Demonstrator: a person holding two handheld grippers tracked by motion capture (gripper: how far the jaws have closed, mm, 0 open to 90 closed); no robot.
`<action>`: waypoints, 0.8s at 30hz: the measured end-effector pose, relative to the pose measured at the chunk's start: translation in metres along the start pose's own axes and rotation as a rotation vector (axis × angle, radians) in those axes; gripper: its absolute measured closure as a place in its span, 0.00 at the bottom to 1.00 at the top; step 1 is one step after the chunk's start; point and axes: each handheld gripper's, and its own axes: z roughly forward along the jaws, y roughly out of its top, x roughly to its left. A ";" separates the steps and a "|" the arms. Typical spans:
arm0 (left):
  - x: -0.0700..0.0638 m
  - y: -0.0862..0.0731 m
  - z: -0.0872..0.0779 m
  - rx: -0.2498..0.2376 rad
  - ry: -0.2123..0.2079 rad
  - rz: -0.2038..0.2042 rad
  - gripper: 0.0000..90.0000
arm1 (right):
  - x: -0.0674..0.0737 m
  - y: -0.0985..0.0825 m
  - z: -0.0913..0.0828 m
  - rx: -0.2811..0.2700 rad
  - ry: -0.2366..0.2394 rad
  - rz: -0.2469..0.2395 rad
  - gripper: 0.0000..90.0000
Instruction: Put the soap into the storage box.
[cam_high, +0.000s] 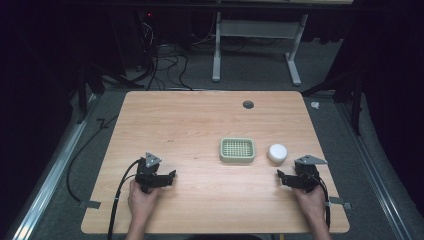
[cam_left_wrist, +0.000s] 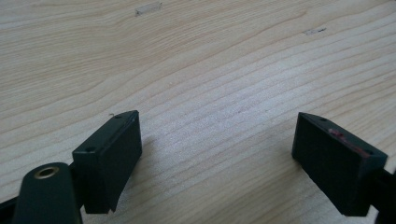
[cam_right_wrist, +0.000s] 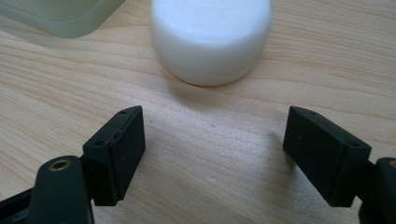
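right gripper (cam_right_wrist: 212, 135): jaws apart, empty, just short of white soap (cam_right_wrist: 211, 39) | left gripper (cam_left_wrist: 217, 140): jaws apart, empty, well left of soap | green tray (cam_high: 237, 150): just left of soap

**Materials and surface finishes**

Tabletop (cam_high: 190, 125): pale wood-grain surface, matt, with fine visible grain lines. White round soap (cam_right_wrist: 211, 37): smooth, faintly satin, waxy in look. Soap dish (cam_high: 237, 150): pale green plastic with a gridded top. Right hand-held gripper (cam_right_wrist: 212, 154) and left hand-held gripper (cam_left_wrist: 217, 158): matt black plastic-looking jaws, slightly scuffed.
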 end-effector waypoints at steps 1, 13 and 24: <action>0.000 0.000 0.000 0.001 0.000 0.000 0.18 | 0.000 0.000 0.000 0.000 0.000 0.000 0.24; 0.000 0.000 0.000 0.000 -0.001 -0.001 0.18 | 0.001 -0.005 -0.009 -0.039 0.002 0.032 0.26; 0.000 0.000 0.000 0.000 -0.001 -0.002 0.18 | 0.000 -0.004 -0.022 -0.093 0.014 0.055 0.26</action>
